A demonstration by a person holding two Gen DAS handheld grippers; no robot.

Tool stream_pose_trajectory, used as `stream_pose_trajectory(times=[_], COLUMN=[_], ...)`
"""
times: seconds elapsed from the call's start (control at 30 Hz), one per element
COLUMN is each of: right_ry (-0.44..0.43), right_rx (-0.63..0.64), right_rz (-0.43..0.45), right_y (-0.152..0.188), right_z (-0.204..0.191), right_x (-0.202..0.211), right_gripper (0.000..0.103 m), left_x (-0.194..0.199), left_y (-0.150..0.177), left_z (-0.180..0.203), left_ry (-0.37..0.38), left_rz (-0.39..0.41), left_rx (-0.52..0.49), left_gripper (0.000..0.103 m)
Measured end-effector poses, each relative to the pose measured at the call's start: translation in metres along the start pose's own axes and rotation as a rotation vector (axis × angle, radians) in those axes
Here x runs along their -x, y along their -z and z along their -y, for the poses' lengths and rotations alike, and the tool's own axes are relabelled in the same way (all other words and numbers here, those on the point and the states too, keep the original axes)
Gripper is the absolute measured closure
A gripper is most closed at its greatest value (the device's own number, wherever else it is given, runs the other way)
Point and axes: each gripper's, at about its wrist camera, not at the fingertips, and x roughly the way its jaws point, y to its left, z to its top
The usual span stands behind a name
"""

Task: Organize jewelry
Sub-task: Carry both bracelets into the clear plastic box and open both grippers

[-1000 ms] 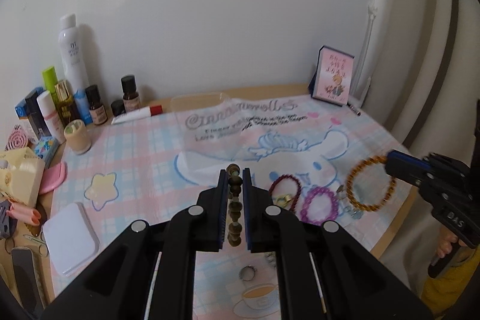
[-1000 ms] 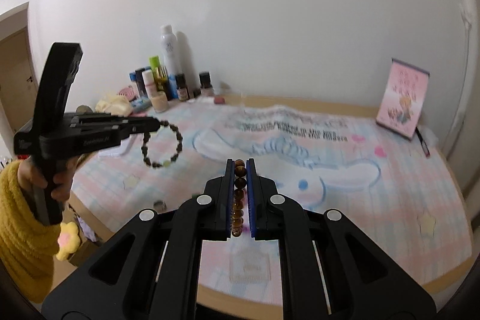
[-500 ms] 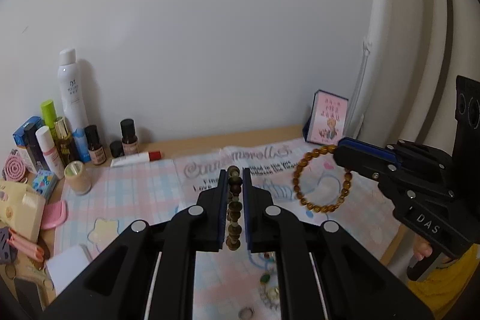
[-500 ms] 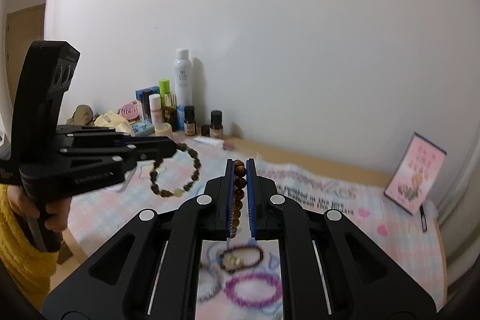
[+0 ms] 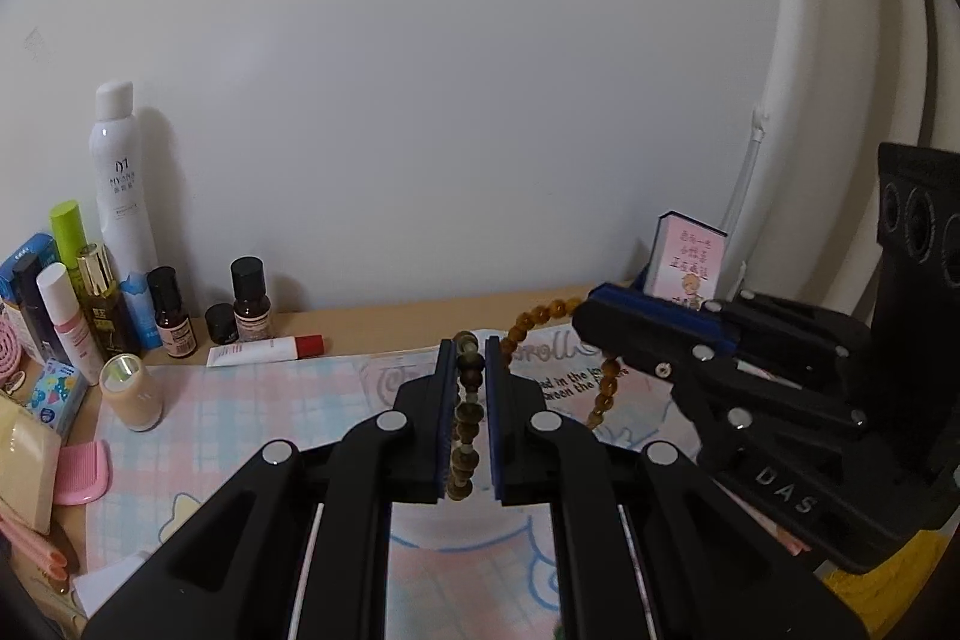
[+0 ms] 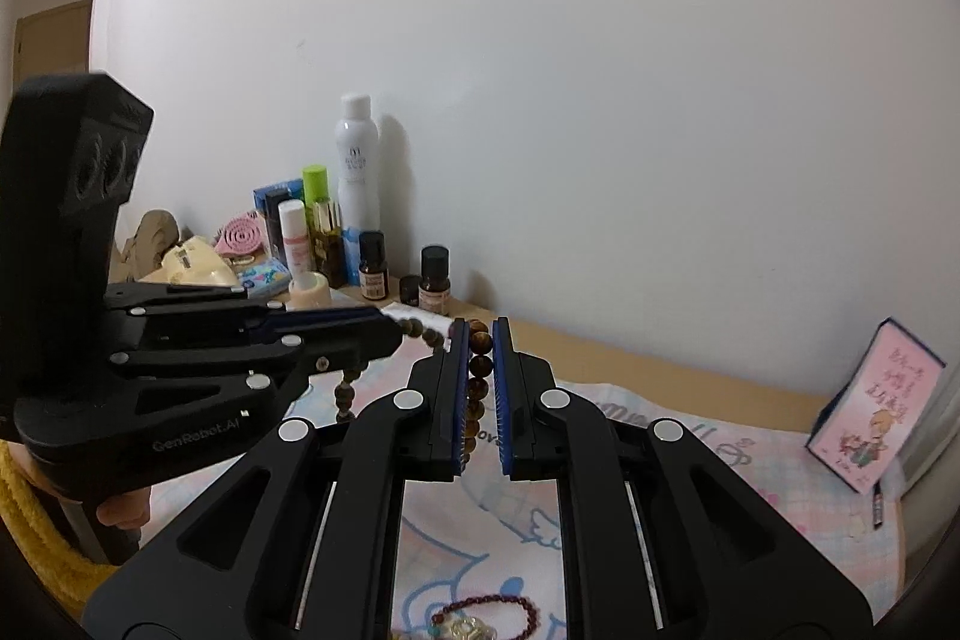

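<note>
My left gripper (image 5: pixel 467 347) is shut on a dark olive bead bracelet (image 5: pixel 465 418) and holds it in the air above the mat. My right gripper (image 6: pixel 479 329) is shut on an amber bead bracelet (image 6: pixel 478 388), also held aloft. In the left wrist view the right gripper (image 5: pixel 591 316) comes in from the right with the amber bracelet (image 5: pixel 606 388) hanging under it. In the right wrist view the left gripper (image 6: pixel 390 331) comes in from the left with the dark bracelet (image 6: pixel 348 388) hanging. A dark red bead bracelet (image 6: pixel 492 613) lies on the mat below.
A pastel cartoon mat (image 5: pixel 240 418) covers the wooden desk (image 5: pixel 372 322). Bottles and cosmetics (image 5: pixel 120 220) crowd the back left by the wall, with a white tube (image 5: pixel 264 349) and a pink comb (image 5: pixel 81 472). A pink book (image 6: pixel 870 424) leans at the right.
Both grippers have risen from the mat and come closer together, each still carrying its bracelet. The bracelets on the mat have dropped out of the left view.
</note>
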Motion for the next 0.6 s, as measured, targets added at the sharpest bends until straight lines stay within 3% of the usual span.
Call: stream_pose_trajectory(times=[0.3,0.6], right_ry=[-0.004,0.001], right_rx=[-0.029,-0.006], right_rz=[-0.102,-0.16], right_y=[0.024,0.041], right_z=[0.014,0.013], right_x=[-0.047,-0.065], right_gripper=[0.096,0.096], left_x=[-0.036,-0.059], left_y=[0.017,0.034], left_z=[-0.023,-0.026], left_ry=[0.057,0.048], left_rz=[-0.027,-0.101], left_rx=[0.057,0.045], left_gripper=[0.094,0.094])
